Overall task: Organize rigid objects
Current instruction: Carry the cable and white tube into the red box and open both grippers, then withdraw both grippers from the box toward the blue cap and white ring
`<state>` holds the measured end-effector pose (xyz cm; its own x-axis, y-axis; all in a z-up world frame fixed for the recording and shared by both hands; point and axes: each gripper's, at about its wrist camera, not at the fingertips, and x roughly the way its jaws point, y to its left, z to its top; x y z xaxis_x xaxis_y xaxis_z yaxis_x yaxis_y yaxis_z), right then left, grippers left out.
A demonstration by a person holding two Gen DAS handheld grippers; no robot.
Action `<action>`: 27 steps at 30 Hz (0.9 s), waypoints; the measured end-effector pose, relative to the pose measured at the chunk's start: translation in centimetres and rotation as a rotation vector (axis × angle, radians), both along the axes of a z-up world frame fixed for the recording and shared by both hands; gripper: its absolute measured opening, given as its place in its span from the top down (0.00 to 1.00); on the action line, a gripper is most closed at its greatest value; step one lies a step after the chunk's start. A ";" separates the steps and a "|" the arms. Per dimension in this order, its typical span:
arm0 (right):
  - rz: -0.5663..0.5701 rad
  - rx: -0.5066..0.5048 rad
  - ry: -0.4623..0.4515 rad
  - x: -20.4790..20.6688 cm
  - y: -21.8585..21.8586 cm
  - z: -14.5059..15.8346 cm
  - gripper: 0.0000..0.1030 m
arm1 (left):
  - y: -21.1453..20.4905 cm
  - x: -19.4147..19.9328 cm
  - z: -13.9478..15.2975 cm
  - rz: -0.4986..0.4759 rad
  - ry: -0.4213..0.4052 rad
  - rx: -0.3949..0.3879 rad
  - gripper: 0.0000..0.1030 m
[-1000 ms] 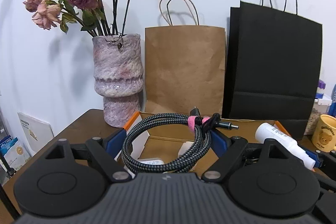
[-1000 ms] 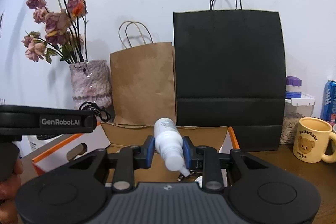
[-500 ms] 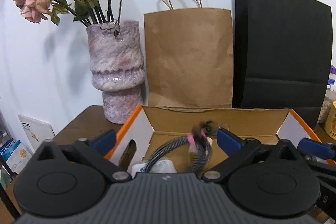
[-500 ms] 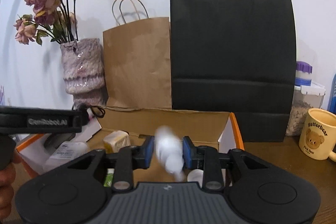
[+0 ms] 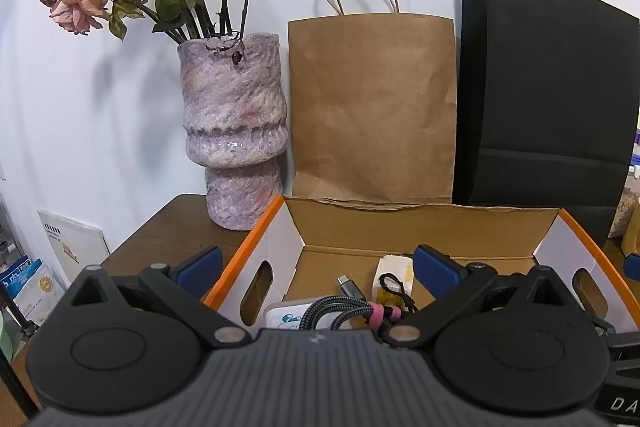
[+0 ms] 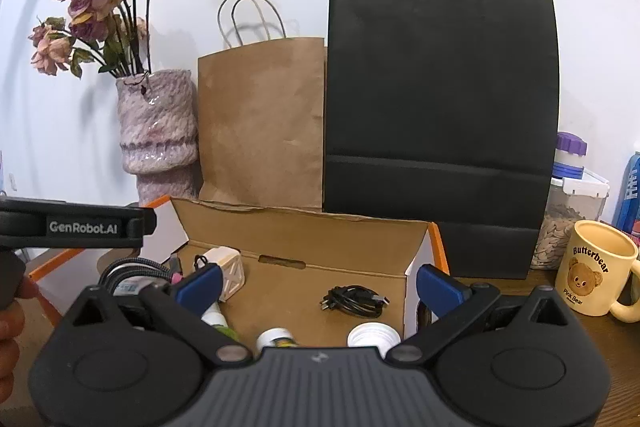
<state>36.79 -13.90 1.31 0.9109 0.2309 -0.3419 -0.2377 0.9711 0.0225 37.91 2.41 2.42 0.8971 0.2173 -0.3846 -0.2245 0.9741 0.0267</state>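
An open cardboard box with orange edges stands on the wooden table. My left gripper is open above its left end. The braided cable with a pink tie lies in the box on a white case, beside a cream cube. My right gripper is open over the box's right half. Below it lie white bottles and a small black cable.
A pink vase of dried roses, a brown paper bag and a black paper bag stand behind the box. A yellow bear mug, a jar and a blue can are at the right.
My left gripper opened and the braided cable dropped into the box. My right gripper opened and the white bottle dropped into the box. Both grippers came lower and closer to the box.
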 end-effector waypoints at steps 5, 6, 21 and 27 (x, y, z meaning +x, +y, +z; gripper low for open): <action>-0.003 -0.002 0.003 -0.3 -0.2 0.4 0.00 | 0.1 -0.3 0.1 -0.001 -0.005 -0.009 0.00; -0.001 -0.006 0.003 -0.4 -0.2 0.4 0.00 | 0.1 -0.3 0.2 -0.001 -0.006 -0.010 0.00; 0.009 -0.047 -0.019 -4.4 -2.8 1.2 0.00 | -1.3 -3.6 0.7 -0.024 -0.035 -0.028 0.00; 0.019 -0.076 -0.017 -7.1 -3.9 0.8 0.00 | -2.4 -5.9 0.5 -0.047 -0.030 -0.031 0.00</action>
<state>29.72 -17.82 2.09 0.9125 0.2220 -0.3436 -0.2556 0.9652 -0.0550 31.96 0.05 2.88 0.9172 0.1631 -0.3635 -0.1790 0.9838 -0.0102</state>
